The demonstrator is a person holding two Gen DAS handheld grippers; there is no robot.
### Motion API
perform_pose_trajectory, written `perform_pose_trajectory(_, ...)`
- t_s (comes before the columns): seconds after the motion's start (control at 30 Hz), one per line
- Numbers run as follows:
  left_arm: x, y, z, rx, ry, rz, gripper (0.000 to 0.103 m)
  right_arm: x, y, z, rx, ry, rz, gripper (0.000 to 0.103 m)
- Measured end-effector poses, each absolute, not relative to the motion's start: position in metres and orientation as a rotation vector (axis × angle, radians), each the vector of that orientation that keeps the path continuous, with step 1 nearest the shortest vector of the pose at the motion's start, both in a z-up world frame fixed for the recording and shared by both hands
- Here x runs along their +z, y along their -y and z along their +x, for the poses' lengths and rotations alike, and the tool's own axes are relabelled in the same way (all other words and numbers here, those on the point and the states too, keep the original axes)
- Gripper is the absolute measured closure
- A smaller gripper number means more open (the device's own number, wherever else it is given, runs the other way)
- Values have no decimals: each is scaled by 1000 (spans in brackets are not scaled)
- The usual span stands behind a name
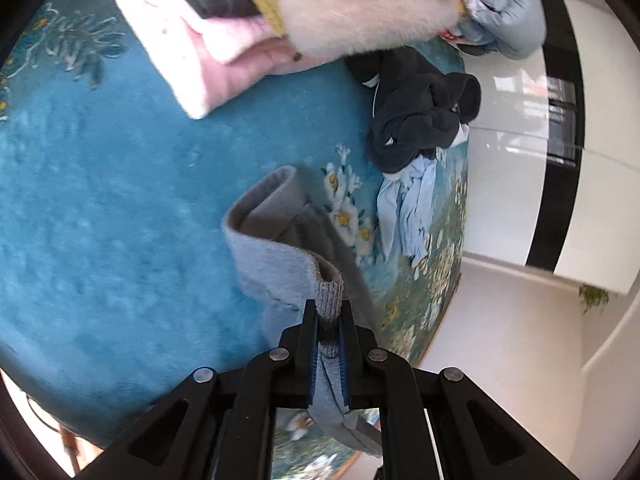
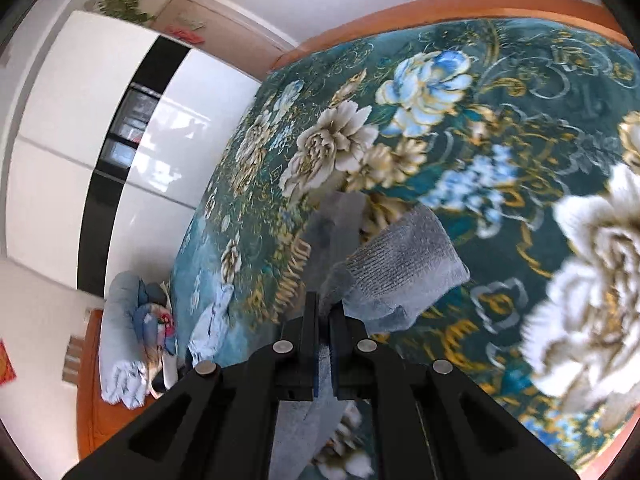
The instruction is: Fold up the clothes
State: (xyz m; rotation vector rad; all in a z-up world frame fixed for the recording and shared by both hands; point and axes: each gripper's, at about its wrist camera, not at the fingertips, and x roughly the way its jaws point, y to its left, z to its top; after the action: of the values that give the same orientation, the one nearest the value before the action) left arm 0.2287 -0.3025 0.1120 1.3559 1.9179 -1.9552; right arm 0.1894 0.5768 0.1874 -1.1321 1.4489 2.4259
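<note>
A grey fleece-lined garment (image 1: 276, 232) hangs lifted above the blue floral blanket (image 1: 112, 208). My left gripper (image 1: 329, 312) is shut on its ribbed cuff. In the right wrist view my right gripper (image 2: 324, 304) is shut on another ribbed edge of the same grey garment (image 2: 400, 268), held above the flowered blanket (image 2: 460, 120). The cloth between the two grips is folded over and partly hidden by the fingers.
A stack of folded clothes (image 1: 248, 20) in pink, white and mustard lies at the far side. A crumpled dark garment (image 1: 420, 116) and a light blue one (image 1: 412, 208) lie near the blanket's edge. A rolled blue quilt (image 2: 124, 340) lies by the white wardrobe (image 2: 80, 120).
</note>
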Motion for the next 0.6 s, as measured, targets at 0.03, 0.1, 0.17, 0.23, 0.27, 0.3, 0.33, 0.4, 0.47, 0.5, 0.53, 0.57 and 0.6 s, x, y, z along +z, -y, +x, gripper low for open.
perform_pose_trajectory(0.03,111,303,219,-1949,-1921,1350,94,187,-574,170,2420,-1422,-1162,99)
perform_pose_trajectory(0.1,110,304,201,-1937,-1928,1339,94,186,-566,131,2408,-1358,-1228,99)
perform_pose_trajectory(0.17,108,304,182,-1925,-1934,1329,94,181,-556,88,2391,-1298,-1294,99)
perform_pose_trajectory(0.23,106,305,164,-1915,-1940,1315,94,174,-546,52,2376,-1235,-1337,99)
perform_pose_trajectory(0.27,103,307,156,-1916,-1936,1298,94,169,-539,31,2367,-1203,-1358,99)
perform_pose_trajectory(0.3,99,308,148,-1915,-1929,1285,94,164,-534,13,2362,-1168,-1375,99)
perform_pose_trajectory(0.33,93,309,140,-1908,-1913,1286,94,159,-529,-2,2359,-1133,-1389,99)
perform_pose_trajectory(0.4,80,310,127,-1879,-1885,1298,93,144,-517,-35,2329,-1063,-1446,99)
perform_pose_trajectory(0.47,69,311,118,-1876,-1843,1314,93,126,-508,-57,2289,-1042,-1479,99)
perform_pose_trajectory(0.5,64,311,114,-1875,-1821,1322,91,120,-505,-63,2283,-1047,-1489,99)
perform_pose_trajectory(0.53,59,312,110,-1874,-1802,1330,91,113,-502,-67,2283,-1055,-1494,98)
perform_pose_trajectory(0.57,56,312,107,-1878,-1791,1334,87,107,-499,-71,2284,-1057,-1499,97)
perform_pose_trajectory(0.6,55,312,105,-1890,-1789,1335,84,102,-497,-73,2288,-1055,-1505,97)
